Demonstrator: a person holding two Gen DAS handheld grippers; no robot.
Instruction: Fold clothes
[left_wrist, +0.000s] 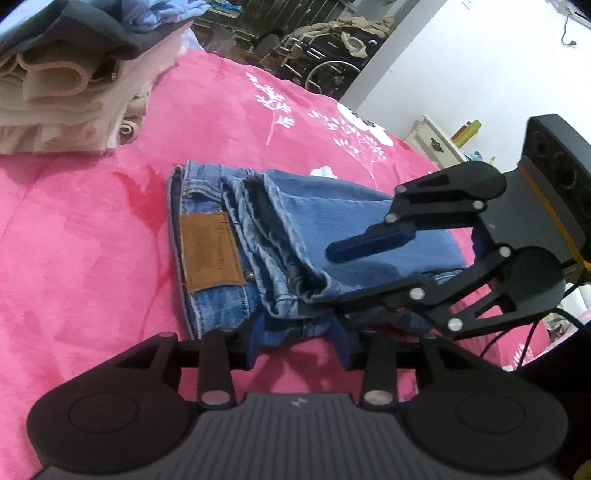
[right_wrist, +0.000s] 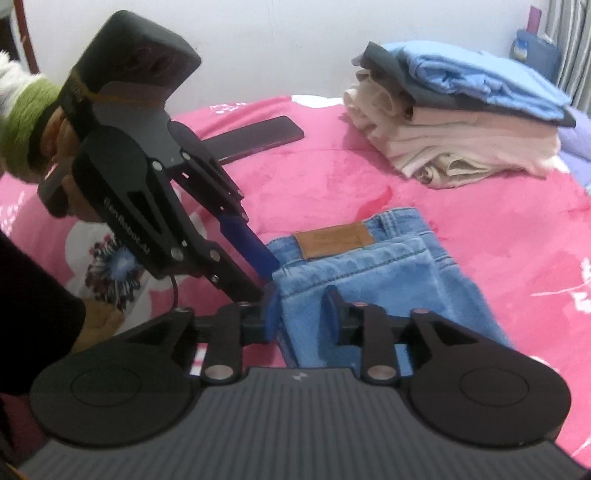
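A folded pair of blue jeans (left_wrist: 295, 229) with a tan leather patch lies on the pink bedspread (left_wrist: 81, 251). My left gripper (left_wrist: 297, 339) holds the near edge of the fold between its blue fingertips, partly closed. From the right, my right gripper (left_wrist: 340, 280) has one blue finger on top of the jeans and the other beneath the upper layers. In the right wrist view the jeans (right_wrist: 388, 273) sit between my right gripper's (right_wrist: 302, 314) fingers, and the left gripper (right_wrist: 271, 278) pinches their left corner.
A stack of folded clothes (left_wrist: 55, 92) (right_wrist: 461, 122) in cream, grey and light blue stands farther back on the bed. A dark phone (right_wrist: 258, 138) lies on the bedspread (right_wrist: 480, 229). A wheelchair (left_wrist: 325, 62) and a white cabinet (left_wrist: 436, 144) stand beyond the bed. A green sleeve (right_wrist: 26, 114) shows at left.
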